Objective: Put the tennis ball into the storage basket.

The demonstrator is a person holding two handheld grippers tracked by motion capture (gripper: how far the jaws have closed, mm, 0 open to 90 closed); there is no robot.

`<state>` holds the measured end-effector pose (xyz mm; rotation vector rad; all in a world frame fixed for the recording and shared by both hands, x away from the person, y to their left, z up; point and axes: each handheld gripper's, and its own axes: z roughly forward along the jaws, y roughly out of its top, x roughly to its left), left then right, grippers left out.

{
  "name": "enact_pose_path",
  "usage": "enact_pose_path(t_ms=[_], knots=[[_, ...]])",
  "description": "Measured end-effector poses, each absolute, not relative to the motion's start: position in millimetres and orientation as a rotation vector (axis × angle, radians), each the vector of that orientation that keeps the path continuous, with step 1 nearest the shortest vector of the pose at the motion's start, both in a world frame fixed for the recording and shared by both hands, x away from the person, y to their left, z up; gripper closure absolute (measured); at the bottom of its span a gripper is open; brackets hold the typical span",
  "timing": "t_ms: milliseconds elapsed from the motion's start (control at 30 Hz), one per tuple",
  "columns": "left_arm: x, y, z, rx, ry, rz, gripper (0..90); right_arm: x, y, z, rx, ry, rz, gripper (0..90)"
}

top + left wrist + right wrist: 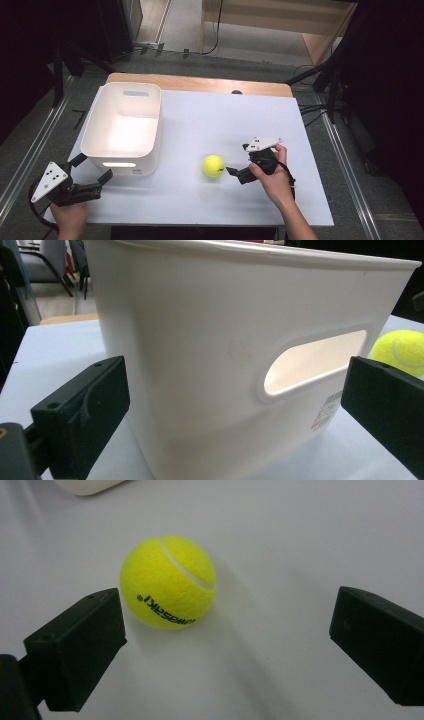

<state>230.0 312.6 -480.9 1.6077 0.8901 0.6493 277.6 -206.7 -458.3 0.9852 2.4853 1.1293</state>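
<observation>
From above, the right gripper (237, 161) is pointing spread, empty fingers at the ball (213, 166) lying on the counter (210, 120) beside the tub (122, 127), while the left gripper (235, 410) is holding wide, empty fingers toward the tub (225, 340), and the right gripper (225, 650) is gaping just short of the ball (168, 582).

The left gripper (91, 169) sat low at the near left, its jaws spread wide, the left hand (70, 216) gripping it from below. Over on the right, the right hand (270, 175) angled inward from the forearm, and the right gripper (237, 161) pointed left with jaws parted wide.
</observation>
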Motion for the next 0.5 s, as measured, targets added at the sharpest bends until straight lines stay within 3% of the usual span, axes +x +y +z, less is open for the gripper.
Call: enact_pose_path(t_ms=[500], knots=[[230, 313, -481, 1.606, 0.890, 0.648, 0.0, 283, -190, -458, 0.927, 2.554, 1.095, 0.1]])
